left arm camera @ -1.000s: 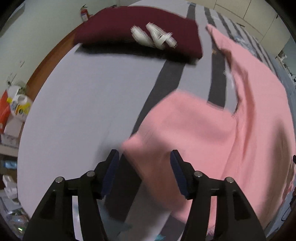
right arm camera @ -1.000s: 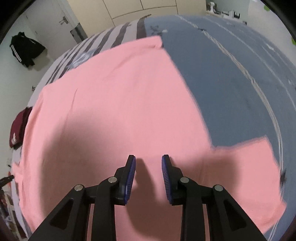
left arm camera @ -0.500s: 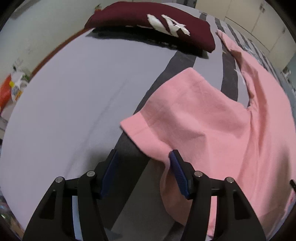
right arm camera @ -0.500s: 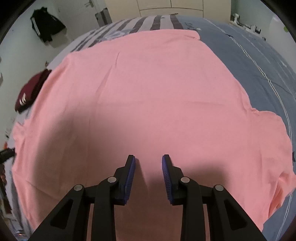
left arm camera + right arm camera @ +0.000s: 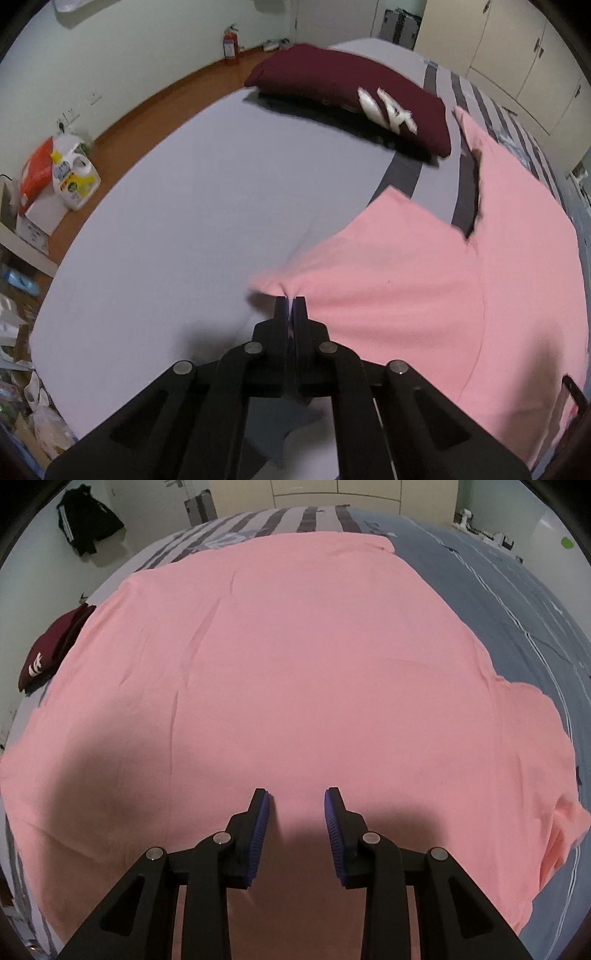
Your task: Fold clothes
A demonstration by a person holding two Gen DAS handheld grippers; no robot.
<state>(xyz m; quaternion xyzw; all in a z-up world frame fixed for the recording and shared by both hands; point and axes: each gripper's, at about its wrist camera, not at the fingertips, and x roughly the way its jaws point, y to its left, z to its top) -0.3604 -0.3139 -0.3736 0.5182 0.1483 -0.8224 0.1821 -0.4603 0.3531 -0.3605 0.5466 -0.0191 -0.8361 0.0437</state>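
Observation:
A pink T-shirt lies spread flat on the bed and fills most of the right wrist view. In the left wrist view its left sleeve reaches out over the grey sheet. My left gripper is shut on the hem of that sleeve, and the cloth is drawn up into a small peak at the fingertips. My right gripper hovers over the near middle of the shirt with its jaws open and nothing between the blue pads.
A folded maroon garment with white letters lies on the bed beyond the sleeve, also at the left in the right wrist view. A detergent bottle and boxes stand on the wooden floor left of the bed.
My left gripper has shut on the sleeve hem, which lay between its open jaws before, and pulled it up. My right gripper has moved over the shirt, still open.

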